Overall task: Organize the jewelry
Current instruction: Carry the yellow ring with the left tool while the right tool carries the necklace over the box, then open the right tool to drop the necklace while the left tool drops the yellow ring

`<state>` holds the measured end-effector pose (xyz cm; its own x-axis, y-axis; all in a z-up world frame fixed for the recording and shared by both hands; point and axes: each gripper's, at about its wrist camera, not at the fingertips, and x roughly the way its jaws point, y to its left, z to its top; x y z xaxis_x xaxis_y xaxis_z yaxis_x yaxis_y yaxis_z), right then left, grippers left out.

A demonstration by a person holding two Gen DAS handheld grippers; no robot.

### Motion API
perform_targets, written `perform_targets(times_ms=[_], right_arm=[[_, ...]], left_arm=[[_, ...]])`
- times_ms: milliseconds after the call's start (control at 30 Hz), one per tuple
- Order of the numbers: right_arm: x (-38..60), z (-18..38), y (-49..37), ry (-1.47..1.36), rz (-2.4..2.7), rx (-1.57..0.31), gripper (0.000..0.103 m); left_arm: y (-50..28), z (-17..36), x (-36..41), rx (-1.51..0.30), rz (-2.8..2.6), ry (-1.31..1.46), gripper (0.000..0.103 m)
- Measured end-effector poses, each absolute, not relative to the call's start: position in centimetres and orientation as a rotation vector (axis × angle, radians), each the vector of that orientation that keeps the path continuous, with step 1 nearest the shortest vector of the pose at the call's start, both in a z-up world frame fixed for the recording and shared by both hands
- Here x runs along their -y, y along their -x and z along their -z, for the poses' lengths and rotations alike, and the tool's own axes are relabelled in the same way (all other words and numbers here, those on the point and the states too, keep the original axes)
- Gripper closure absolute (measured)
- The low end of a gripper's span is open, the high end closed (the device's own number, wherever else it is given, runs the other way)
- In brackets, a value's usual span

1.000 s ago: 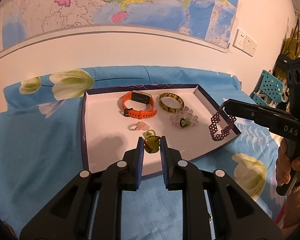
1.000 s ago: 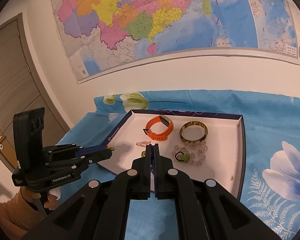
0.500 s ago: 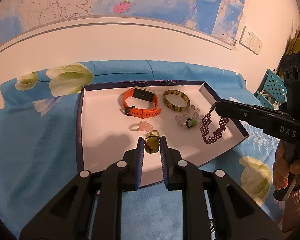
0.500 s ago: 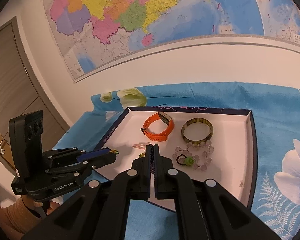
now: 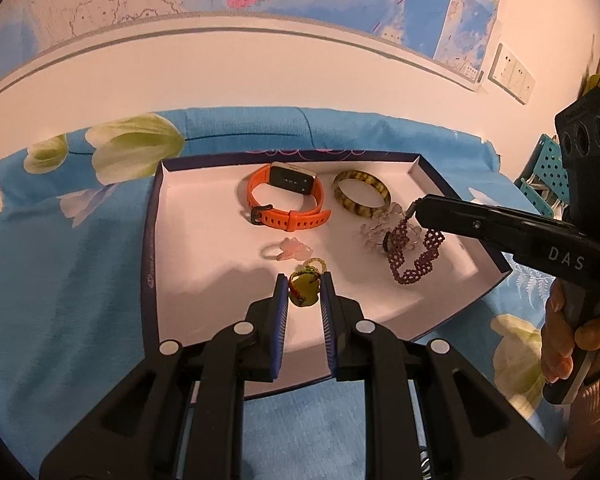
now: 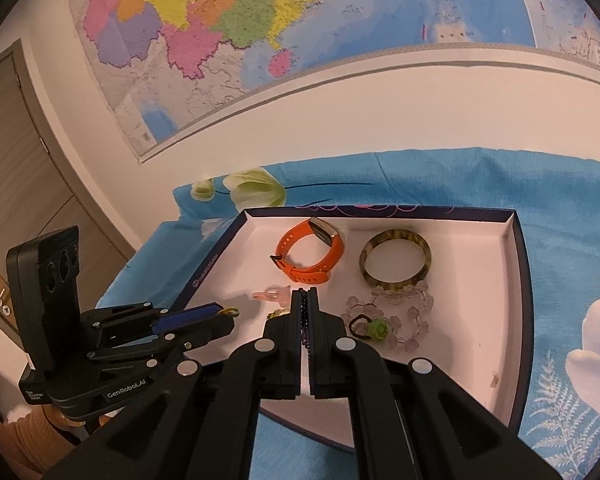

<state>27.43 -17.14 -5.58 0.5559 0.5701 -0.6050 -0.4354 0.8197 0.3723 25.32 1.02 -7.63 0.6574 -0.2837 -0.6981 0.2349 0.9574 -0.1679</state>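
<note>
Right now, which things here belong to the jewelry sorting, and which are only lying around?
Job: tray, orange watch, striped bangle, clear bead bracelet, pink ring, purple bead bracelet, green pendant.

Just around: blue flowered cloth, wall map, door.

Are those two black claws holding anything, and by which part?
Left gripper pinches a yellow-green pendant by its sides. Right gripper clamps a dark purple beaded bracelet at its upper end.

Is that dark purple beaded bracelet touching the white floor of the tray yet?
Cannot tell. In the left wrist view the purple bracelet dangles from the right gripper, its lower loop low over the tray, but neither contact nor a gap shows plainly.
</note>
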Motion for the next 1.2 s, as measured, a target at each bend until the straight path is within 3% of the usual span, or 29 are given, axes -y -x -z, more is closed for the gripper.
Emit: perform_targets(times_ms=[833,967,1067,1200], right_arm=[[19.3,8.2,-29.7,-0.212,-0.484,-0.845,0.099],[19.7,8.1,-29.4,-0.209,-0.461,-0.840,0.097],[19.9,7.7,-28.7,-0.195,-0.450,-0.826,0.088],[20.0,7.1,-27.3,-0.169,-0.455,-0.810,0.086]], left_arm=[[-27.2,9.6,-0.1,-0.856,0.266,0.038,0.085],[-27.1,9.5,-0.2,-0.854,0.263,0.040,0.076],[-26.6,9.0,-0.6,-0.833,0.257,0.049,0.068],[-25.1,7.5,-0.9,-0.779,0.263,0.049,0.062]])
